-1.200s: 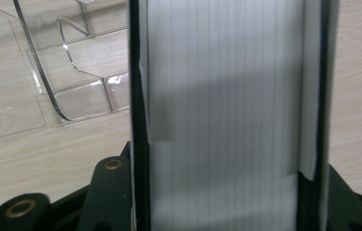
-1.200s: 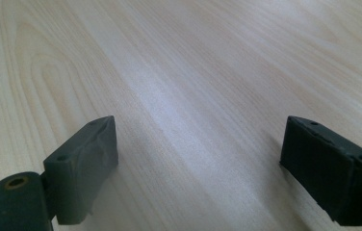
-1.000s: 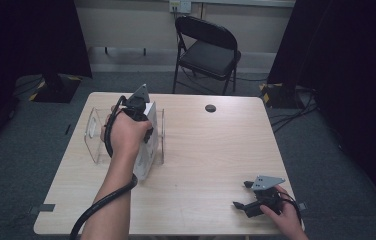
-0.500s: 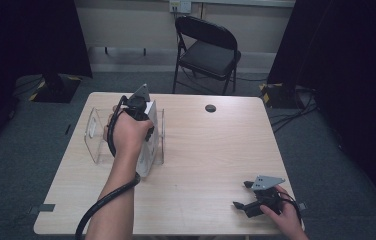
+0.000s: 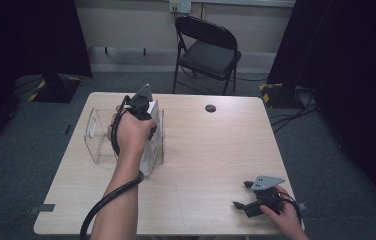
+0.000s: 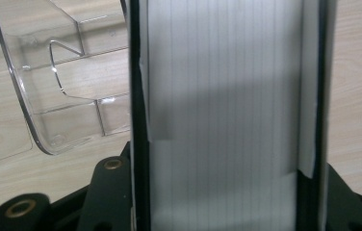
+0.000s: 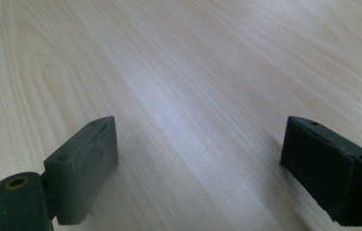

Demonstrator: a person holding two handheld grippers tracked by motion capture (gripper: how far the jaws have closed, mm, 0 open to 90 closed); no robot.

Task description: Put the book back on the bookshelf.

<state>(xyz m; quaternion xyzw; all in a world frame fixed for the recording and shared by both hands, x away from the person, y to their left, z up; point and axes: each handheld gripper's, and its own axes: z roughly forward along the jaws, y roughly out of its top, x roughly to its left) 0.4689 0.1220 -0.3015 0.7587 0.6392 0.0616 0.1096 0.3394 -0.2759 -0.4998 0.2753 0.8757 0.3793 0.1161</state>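
Note:
A thick white book with black covers stands upright in a clear acrylic rack on the left half of the wooden table. My left gripper comes down on it from above, under the person's hand. In the left gripper view the book's page edge runs between the two black jaws, whose fingers press its covers; the rack's curved clear wall lies beside it. My right gripper rests at the table's front right corner, jaws wide apart over bare wood.
A small black round disc lies near the table's far edge. A black folding chair stands behind the table. The left gripper's cable trails off the front edge along the forearm.

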